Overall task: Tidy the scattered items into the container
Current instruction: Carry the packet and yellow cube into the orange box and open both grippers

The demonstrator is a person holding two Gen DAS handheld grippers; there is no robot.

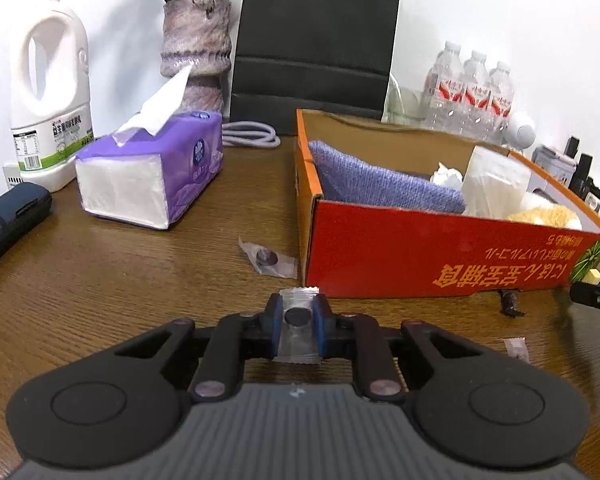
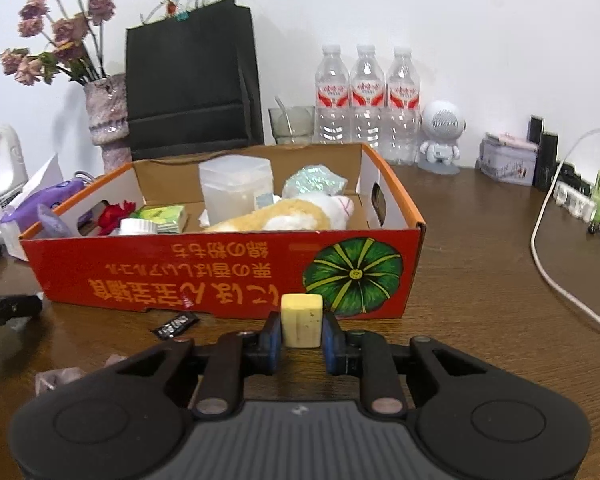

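My left gripper point(image 1: 298, 309) is shut on a clear packet point(image 1: 296, 342) with a dark disc in it, just above the wooden table in front of the red cardboard box point(image 1: 440, 252). In the right wrist view my right gripper point(image 2: 302, 326) is shut on a pale yellow block point(image 2: 302, 318), close to the box's front wall point(image 2: 220, 272). The box holds a purple cloth point(image 1: 380, 184), a plush toy point(image 2: 284, 214) and a clear tub point(image 2: 236, 188). On the table lie a second disc packet point(image 1: 270, 260), a small wrapper point(image 1: 516, 347), a black sachet point(image 2: 175, 326) and a crumpled wrapper point(image 2: 56, 378).
Left of the box stand a purple tissue pack point(image 1: 152, 172), a white jug point(image 1: 50, 92) and a dark case point(image 1: 8, 220). A vase point(image 1: 196, 48), black paper bag point(image 2: 188, 80), water bottles point(image 2: 366, 104) and a white speaker point(image 2: 440, 136) line the wall. A white cable point(image 2: 544, 264) runs at right.
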